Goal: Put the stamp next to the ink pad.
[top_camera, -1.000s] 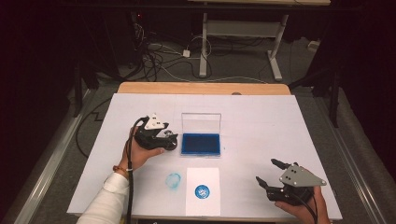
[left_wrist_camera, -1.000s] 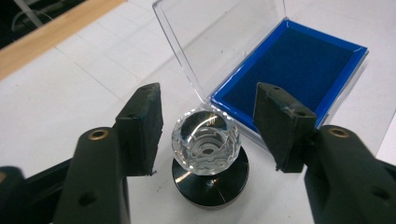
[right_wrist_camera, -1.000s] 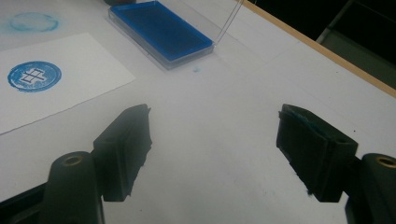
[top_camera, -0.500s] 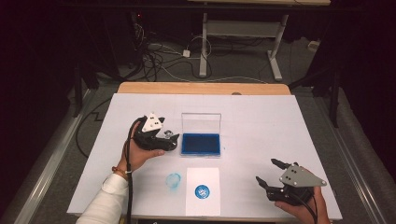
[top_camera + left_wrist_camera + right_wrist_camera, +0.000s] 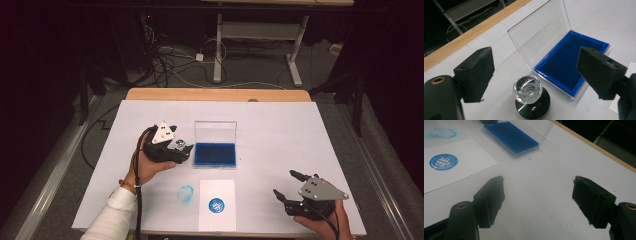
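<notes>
On table left: left gripper [image 5: 183, 150] jaws just opened wide, stamp [image 5: 527, 89] standing free between them, touching neither | centre: stamp just left of open ink pad [image 5: 215, 154]; stamped paper [image 5: 217, 204] nearer | right: right gripper [image 5: 286, 184] spread, empty

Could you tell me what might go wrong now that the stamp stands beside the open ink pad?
1. The left gripper, its jaws having just been opening, straddles the crystal-topped stamp; pulling back askew could tip it.
2. The stamp stands close to the ink pad case with its upright clear lid; a nudge might knock either.
3. A blue smudge marks the table beside the stamped paper; dragging anything through it may spread ink.
</notes>
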Demonstrator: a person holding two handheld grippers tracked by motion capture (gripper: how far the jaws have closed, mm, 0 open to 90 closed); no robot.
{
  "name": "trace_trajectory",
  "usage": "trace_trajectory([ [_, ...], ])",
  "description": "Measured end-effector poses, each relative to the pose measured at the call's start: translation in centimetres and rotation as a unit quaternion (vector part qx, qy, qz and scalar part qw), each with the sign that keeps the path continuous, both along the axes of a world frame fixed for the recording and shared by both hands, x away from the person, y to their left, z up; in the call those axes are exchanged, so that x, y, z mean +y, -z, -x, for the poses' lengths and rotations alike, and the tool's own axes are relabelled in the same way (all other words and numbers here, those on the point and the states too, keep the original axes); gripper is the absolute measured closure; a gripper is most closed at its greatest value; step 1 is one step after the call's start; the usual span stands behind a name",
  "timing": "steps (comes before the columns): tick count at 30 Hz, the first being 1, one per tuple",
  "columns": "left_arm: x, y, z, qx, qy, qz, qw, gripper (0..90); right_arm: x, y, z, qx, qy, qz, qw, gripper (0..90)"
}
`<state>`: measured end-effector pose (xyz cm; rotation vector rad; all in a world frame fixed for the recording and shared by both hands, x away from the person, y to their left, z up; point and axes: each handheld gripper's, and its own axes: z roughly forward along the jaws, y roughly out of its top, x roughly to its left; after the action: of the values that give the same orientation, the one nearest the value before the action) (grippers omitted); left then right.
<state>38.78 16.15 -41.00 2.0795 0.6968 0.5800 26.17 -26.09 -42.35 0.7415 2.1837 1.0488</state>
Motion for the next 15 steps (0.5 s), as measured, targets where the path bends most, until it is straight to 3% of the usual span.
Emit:
trace_trajectory([
  [9,-0.3,-0.8,1.2,-0.015,0.007,-0.005,0.9998,14.4,0.2,-0.1,0.2,-0.004,-0.004,-0.001,1.0000,26.0],
  [15,-0.1,-1.6,2.5,-0.038,0.008,-0.009,0.9992,14.4,0.5,-0.2,0.4,-0.008,-0.003,0.000,1.0000,25.9],
])
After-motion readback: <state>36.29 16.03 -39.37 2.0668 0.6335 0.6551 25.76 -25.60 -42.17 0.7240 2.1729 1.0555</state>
